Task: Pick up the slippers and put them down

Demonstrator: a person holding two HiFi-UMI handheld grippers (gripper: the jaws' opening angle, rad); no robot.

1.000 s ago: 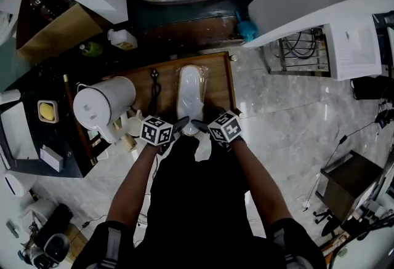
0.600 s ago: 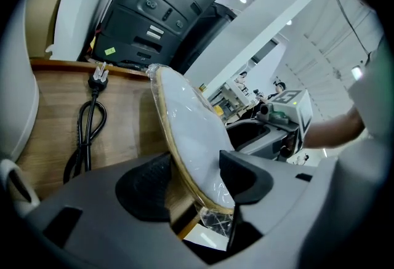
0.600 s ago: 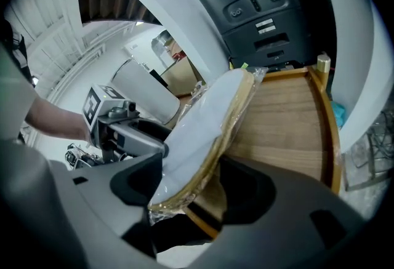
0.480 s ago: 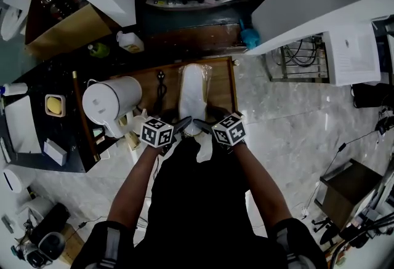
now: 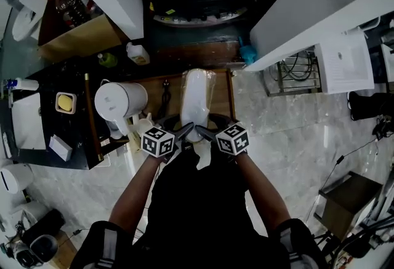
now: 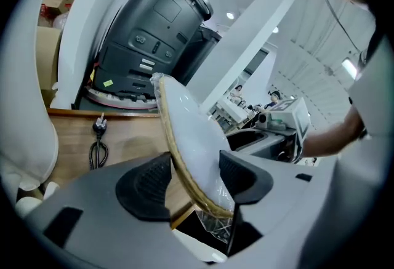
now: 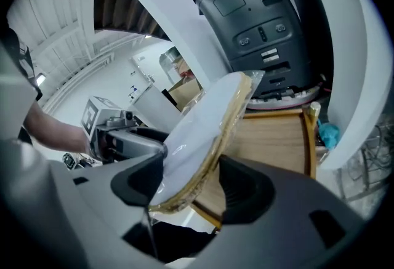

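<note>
White kettle (image 5: 120,100) at 9 o'clock on the wooden table (image 5: 220,92); black plug cord (image 5: 165,90) beside it; left gripper (image 5: 183,132) clamped on the near end of the plastic-wrapped slippers (image 5: 197,96) — tilted on edge over the table, pointing to 12 o'clock; right gripper (image 5: 204,132) clenched on that same end — from 3 o'clock.

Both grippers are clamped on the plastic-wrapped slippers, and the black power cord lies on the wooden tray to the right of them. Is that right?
Not quite. The black power cord lies on the wooden tray to the left of the slippers, as the head view shows. The left gripper and right gripper are both clamped on them.
</note>
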